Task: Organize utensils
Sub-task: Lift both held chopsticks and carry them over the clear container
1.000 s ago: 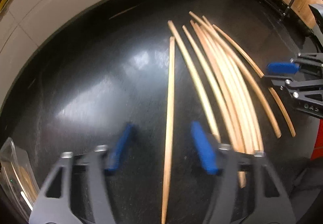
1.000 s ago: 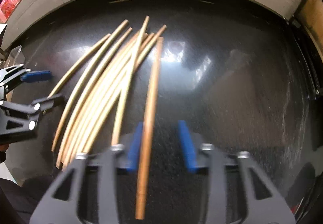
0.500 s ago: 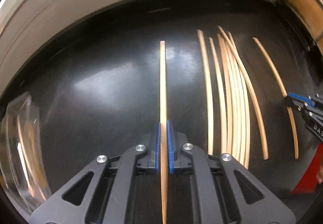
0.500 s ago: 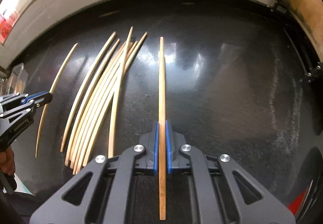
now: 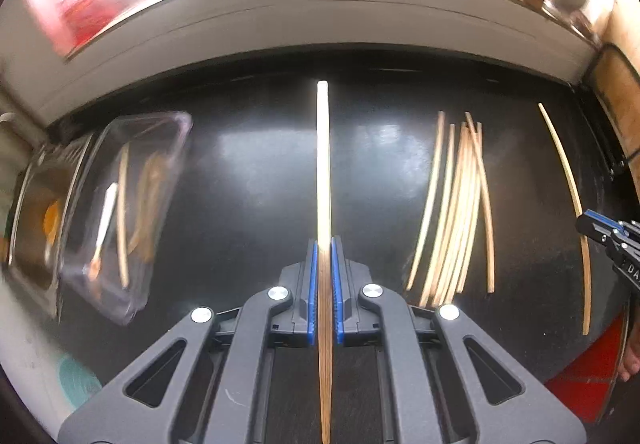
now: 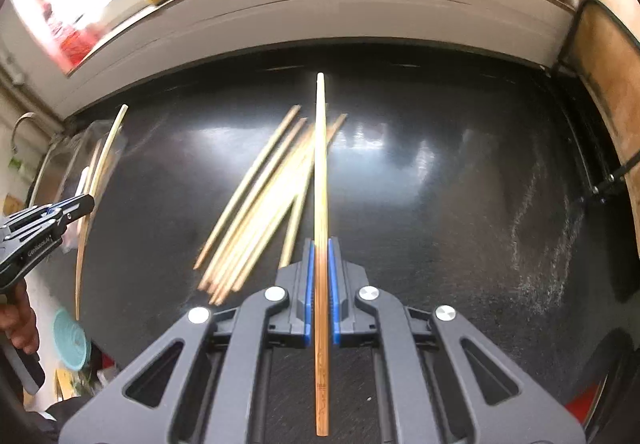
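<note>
My left gripper (image 5: 324, 244) is shut on a wooden chopstick (image 5: 323, 164) and holds it above the black countertop (image 5: 248, 180). My right gripper (image 6: 320, 244) is shut on another wooden chopstick (image 6: 320, 164), also lifted. A loose pile of several chopsticks (image 5: 456, 212) lies on the counter to the right of my left gripper; it also shows in the right wrist view (image 6: 264, 212), left of my right gripper. A clear plastic container (image 5: 120, 204) with some chopsticks in it sits at the far left. The right gripper's chopstick shows in the left view (image 5: 568, 180), the left's in the right view (image 6: 100, 164).
A white ledge (image 5: 320, 24) runs along the back of the counter. A sink (image 5: 36, 212) lies left of the container. A wooden board with a black frame (image 6: 608, 56) stands at the right edge. A teal round object (image 6: 70, 338) lies low at the left.
Both grippers closed on a chopstick each and lifted it off the counter. The left gripper has swung left, so the clear container has come into view.
</note>
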`<action>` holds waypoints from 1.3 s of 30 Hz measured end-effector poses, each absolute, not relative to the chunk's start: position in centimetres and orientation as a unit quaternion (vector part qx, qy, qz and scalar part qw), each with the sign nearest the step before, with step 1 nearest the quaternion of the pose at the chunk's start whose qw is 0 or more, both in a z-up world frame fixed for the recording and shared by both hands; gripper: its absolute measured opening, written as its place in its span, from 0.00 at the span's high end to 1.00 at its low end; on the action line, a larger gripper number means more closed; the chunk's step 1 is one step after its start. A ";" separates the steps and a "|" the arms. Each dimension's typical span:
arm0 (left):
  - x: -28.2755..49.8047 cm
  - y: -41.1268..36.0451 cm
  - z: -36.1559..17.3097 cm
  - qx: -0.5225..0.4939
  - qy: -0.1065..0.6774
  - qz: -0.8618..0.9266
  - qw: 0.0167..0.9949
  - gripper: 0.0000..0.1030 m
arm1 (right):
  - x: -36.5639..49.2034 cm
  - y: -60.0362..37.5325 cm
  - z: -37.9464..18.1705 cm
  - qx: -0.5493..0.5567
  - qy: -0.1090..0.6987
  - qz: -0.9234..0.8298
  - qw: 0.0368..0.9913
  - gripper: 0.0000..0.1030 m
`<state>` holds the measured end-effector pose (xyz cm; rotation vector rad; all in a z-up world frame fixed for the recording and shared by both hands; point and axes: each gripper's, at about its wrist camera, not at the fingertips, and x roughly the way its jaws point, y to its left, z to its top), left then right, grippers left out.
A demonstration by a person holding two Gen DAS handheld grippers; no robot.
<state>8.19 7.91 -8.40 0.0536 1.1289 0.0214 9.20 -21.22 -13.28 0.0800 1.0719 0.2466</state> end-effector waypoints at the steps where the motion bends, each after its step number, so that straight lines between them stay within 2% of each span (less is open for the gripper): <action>1: 7.4 8.5 -8.1 0.020 0.533 0.020 0.846 0.94 | 9.3 -20.8 -13.2 0.038 0.510 0.124 0.851 0.93; 12: 3.4 18.4 -6.2 -0.010 0.526 0.064 0.848 0.94 | 8.0 -8.6 -9.4 0.007 0.493 0.208 0.845 0.93; 27: 4.5 36.1 -5.2 -0.017 0.513 0.104 0.852 0.94 | 9.3 13.1 -7.2 0.000 0.483 0.305 0.821 0.93; 39: 5.9 42.3 -6.1 -0.029 0.519 0.120 0.846 0.94 | 11.7 21.8 -7.8 0.007 0.504 0.320 0.802 0.93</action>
